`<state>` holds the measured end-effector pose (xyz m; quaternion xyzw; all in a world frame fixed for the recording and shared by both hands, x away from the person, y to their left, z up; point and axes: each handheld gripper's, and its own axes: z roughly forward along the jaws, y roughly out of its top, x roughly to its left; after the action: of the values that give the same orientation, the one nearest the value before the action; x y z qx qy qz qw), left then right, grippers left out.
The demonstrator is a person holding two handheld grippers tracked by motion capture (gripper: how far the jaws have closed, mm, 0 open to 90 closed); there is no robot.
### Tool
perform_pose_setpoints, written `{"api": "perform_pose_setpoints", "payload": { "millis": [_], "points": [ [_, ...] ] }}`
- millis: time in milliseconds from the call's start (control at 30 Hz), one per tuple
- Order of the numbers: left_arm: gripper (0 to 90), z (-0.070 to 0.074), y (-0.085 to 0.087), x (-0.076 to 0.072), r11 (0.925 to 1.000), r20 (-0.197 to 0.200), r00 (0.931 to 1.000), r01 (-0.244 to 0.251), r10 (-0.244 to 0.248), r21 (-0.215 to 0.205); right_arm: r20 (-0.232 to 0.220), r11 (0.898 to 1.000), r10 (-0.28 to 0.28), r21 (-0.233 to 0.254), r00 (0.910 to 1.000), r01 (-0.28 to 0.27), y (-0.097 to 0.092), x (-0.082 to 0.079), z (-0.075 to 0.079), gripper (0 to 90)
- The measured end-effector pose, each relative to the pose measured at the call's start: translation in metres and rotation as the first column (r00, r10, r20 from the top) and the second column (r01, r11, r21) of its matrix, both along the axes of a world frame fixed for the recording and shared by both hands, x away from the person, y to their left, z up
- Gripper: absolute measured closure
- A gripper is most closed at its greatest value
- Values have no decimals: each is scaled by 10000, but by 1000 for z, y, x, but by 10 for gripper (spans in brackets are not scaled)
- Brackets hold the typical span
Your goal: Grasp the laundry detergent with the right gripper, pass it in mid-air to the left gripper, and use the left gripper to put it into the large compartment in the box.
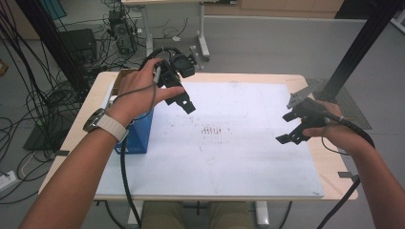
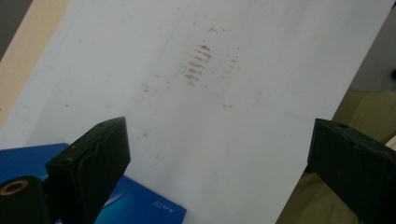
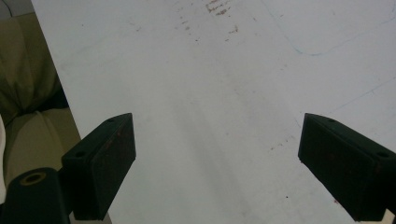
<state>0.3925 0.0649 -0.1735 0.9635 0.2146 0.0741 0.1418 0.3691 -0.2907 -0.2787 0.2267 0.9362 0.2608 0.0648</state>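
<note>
In the high view, the blue box (image 1: 138,131) stood at nine o'clock on the bench (image 1: 305,81), at the left edge of the white sheet (image 1: 229,157). The left tool (image 1: 184,101) hung above the sheet just beside the box, at about two o'clock from it, with jaws wide apart and nothing between them. At three o'clock, the right tool (image 1: 289,128) was also wide open and empty, well apart from the box.
</note>
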Motion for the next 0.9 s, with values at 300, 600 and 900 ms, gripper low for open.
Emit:
{"api": "perform_pose_setpoints", "payload": {
  "millis": [300, 600, 900],
  "points": [
    [62, -9, -12, 0, 9993, -184, 9991, 379, -379, 9, -44, 10000, -18, -3, 10000, 18, 1, 2, -2, 109],
    [64, -23, -23, -3, 9980, -332, 9976, 618, -614, 106, -62, 10000, -43, 4, 10000, 43, -1, 1, -4, 109],
    [64, -29, -30, -4, 9970, -299, 9968, 752, -746, 186, -64, 10000, -74, 47, 10000, 74, -4, -1, -5, 109]
  ]
}}
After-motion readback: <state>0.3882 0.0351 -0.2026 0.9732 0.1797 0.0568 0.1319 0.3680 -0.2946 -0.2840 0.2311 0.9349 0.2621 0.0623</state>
